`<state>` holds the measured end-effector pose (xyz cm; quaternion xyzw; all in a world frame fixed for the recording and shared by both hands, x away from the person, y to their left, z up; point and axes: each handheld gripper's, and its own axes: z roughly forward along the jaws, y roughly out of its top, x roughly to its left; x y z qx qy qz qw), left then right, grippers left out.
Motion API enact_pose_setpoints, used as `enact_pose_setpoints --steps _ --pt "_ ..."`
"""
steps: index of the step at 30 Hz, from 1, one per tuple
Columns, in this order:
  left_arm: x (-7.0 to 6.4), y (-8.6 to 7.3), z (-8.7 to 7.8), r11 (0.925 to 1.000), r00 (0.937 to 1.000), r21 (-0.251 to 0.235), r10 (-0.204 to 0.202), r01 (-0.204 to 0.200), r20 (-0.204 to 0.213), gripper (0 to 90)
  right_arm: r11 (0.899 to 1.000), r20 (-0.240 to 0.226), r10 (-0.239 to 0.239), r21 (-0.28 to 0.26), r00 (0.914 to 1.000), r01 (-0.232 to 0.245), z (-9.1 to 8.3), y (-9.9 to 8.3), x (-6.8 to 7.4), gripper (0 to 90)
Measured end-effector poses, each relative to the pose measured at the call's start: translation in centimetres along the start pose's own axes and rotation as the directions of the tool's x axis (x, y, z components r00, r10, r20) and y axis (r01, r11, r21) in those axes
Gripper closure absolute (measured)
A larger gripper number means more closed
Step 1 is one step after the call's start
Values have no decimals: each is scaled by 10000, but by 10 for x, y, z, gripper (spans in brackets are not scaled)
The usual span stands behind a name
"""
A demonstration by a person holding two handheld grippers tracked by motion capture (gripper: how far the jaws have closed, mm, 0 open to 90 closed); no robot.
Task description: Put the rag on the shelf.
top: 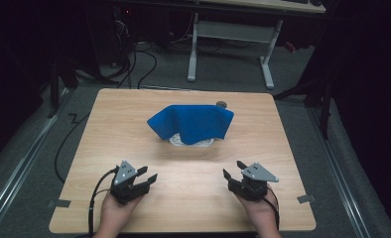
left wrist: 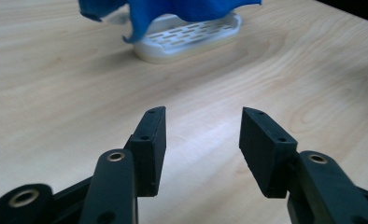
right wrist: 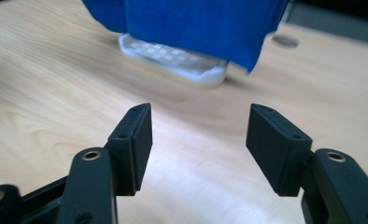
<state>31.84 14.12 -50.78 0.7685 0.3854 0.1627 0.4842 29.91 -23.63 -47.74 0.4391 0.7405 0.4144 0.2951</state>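
Blue cloth (top: 192, 123) lies draped over a white slotted tray (top: 193, 141) near the middle of the bench (top: 134, 114), a little toward its far edge. It covers most of the tray and leaves the near rim bare. Both grippers rest at the near edge, well apart from it, with bare wood between. The left gripper (top: 148, 176) has its jaws spread and empty; the right gripper (top: 233, 170) likewise, spread and holding nothing.

The cloth lies ahead of both and between them, so each must reach forward and inward. Its long axis runs across the bench, left to right, with one hanging corner toward each hand. In the left gripper view the tray (left wrist: 187, 36) sits ahead, just left of centre; in the right gripper view the cloth (right wrist: 191, 25) hangs ahead, near centre. Neither hand looks clearly nearer; likely each takes its own corner.
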Motion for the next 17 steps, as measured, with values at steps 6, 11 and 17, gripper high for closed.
enact_pose_setpoints --steps 6,11,17 --pt "-10 -6 10 9957 9962 578 699 -729 516 526 9988 -577 -178 442 9982 203 11 -23 11 418" --pt "-2 -11 15 9967 9971 802 71 -132 760 526 9972 -562 94 747 9984 -52 18 -28 2 424" --pt "-3 -12 16 9952 9974 939 192 -258 699 519 9974 -565 25 715 9984 16 18 -29 0 422"
